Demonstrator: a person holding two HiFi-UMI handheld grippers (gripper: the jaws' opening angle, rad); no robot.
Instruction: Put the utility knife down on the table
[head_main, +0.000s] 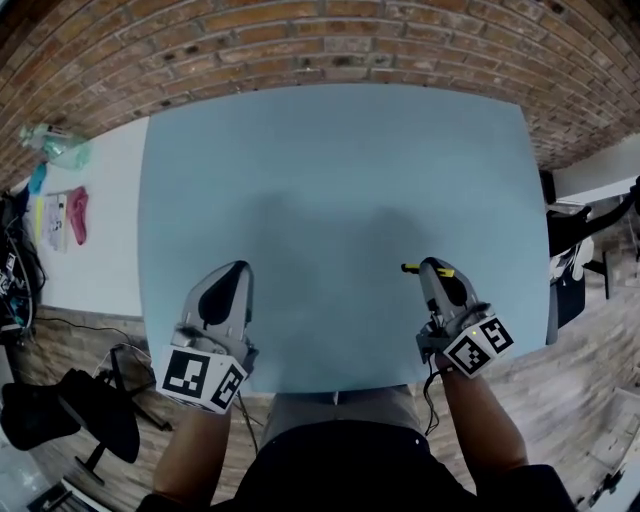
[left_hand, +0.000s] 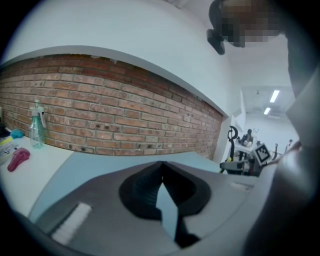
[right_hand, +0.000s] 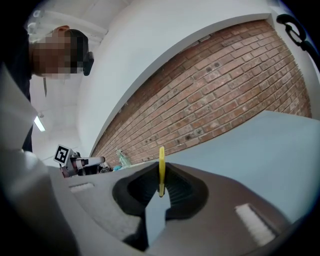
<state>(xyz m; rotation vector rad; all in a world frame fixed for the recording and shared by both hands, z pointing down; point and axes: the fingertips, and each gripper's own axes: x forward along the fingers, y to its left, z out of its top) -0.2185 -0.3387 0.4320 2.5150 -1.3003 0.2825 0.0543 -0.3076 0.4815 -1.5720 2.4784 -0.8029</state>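
We saw the utility knife (head_main: 410, 268) held in the right gripper (head_main: 432, 265), over the near right part of the blue table (head_main: 330, 170). It was not lying on the table yet. The 2 jaws of that gripper were squeezed on the knife's thin yellow body (right_hand: 161, 167). The left gripper (head_main: 240, 270) was closed with nothing in it, with its tips (left_hand: 161, 166) touching.

We think the knife is light, hard and stiff, so it will not bend. Its smooth sides may be a bit slippery, and the blade is sharp. The best place to hold it is the middle of the yellow body, never the blade end.

From above, the knife's long side ran across the gripper tips, from side to side. 1 dark end poked out toward the left gripper. A small yellow bit showed on the other side. We could not tell which end had the blade.
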